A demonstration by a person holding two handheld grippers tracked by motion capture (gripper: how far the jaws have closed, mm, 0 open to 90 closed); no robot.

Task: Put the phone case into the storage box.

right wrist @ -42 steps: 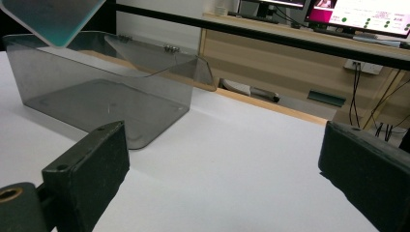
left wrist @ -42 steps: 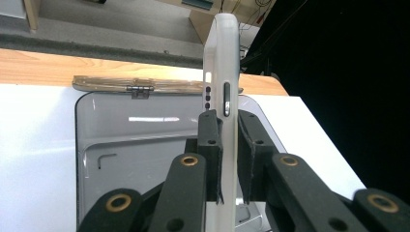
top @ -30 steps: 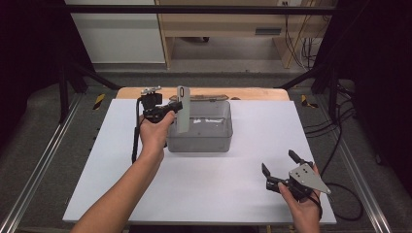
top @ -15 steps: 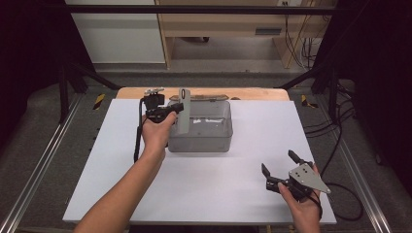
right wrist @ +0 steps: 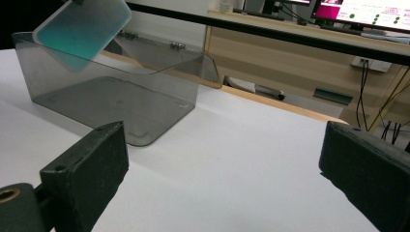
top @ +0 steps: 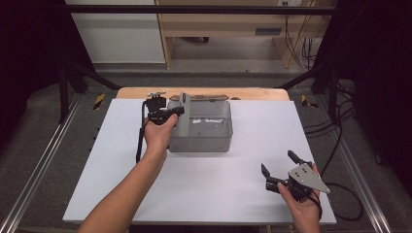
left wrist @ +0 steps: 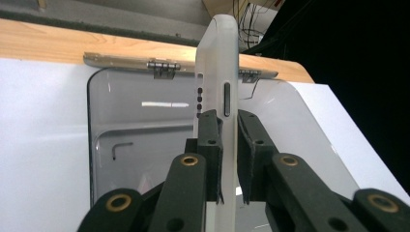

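1. The left gripper [top: 167, 114] has its jaws clamped on the edges of a smartphone [top: 184, 114], pads pressing either side of the thin body.
2. In the left gripper view the smartphone [left wrist: 217, 72] stands on edge with its long axis running away from the jaws, its rounded far end pointing toward the hinged back of the box; side buttons and a row of small holes show on the edge facing the camera.
3. In the high view the phone is over the left part of the clear grey plastic box [top: 201, 127], its long axis running from the near side of the box toward the far side.
4. The right gripper view shows the phone [right wrist: 82, 26] tilted above the box's left end, teal face toward the camera.
5. The box stands on the white desk [top: 252, 131], lid [left wrist: 179, 62] folded back on metal hinges; a small hex key [left wrist: 119, 147] lies inside.
6. The right gripper [top: 282, 167] is at the near right of the desk, well apart from the box, jaws wide apart with nothing between them.
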